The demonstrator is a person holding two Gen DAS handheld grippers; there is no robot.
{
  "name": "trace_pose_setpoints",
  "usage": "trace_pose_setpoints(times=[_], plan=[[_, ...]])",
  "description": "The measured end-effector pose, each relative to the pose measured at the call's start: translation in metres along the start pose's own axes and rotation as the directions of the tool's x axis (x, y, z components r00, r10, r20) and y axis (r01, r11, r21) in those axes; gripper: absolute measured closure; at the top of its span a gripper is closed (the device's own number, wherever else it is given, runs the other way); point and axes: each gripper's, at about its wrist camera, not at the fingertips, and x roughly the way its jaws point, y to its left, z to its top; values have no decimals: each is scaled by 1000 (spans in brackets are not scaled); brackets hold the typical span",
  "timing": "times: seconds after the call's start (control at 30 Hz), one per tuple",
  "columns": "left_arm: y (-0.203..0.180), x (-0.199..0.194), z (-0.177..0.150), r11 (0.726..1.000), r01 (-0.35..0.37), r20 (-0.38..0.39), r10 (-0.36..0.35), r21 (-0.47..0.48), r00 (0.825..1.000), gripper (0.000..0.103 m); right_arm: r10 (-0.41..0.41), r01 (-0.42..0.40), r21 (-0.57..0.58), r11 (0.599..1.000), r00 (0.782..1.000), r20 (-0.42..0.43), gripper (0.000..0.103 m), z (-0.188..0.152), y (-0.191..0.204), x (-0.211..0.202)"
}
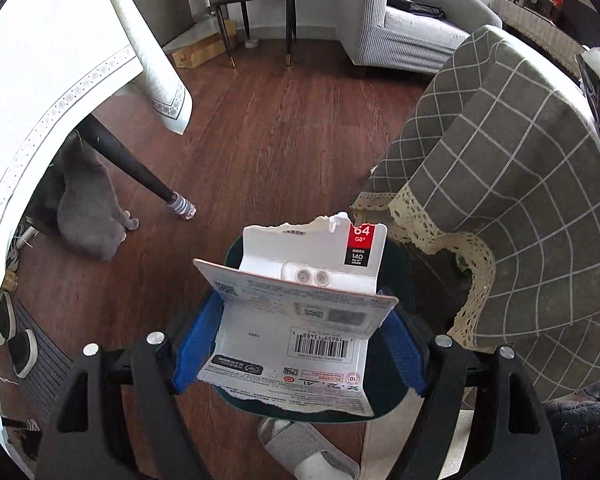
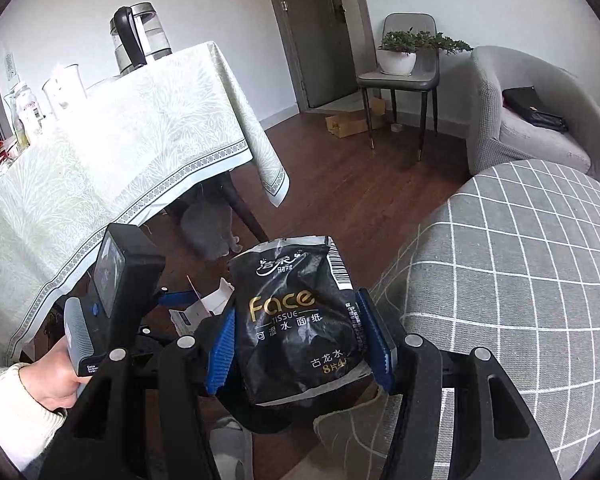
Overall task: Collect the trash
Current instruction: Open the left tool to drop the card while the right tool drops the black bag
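Observation:
My left gripper is shut on a torn white memory-card package with a barcode and a red 64 GB label. It holds it above a dark round bin on the floor. My right gripper is shut on an empty black "Face" tissue wrapper, held upright over the floor. In the right wrist view the left gripper and the hand on it show at lower left, with the white package between its fingers.
A grey cat sits under a table with a pale cloth. A table with a grey checked cloth stands at right. A chair with a potted plant, a grey armchair and a slipper are nearby.

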Motion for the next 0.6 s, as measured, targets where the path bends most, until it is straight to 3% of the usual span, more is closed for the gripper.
trace_pose_setpoints(times=[0.33, 0.6], plan=[[21, 13, -11, 1000, -19, -61, 18, -17, 998, 12, 15, -16, -10, 1000, 998, -65, 46, -4, 15, 39], [44, -8, -3, 996, -1, 18, 3, -93, 1000, 13, 19, -21, -14, 1000, 993, -118, 46, -9, 22, 64]])
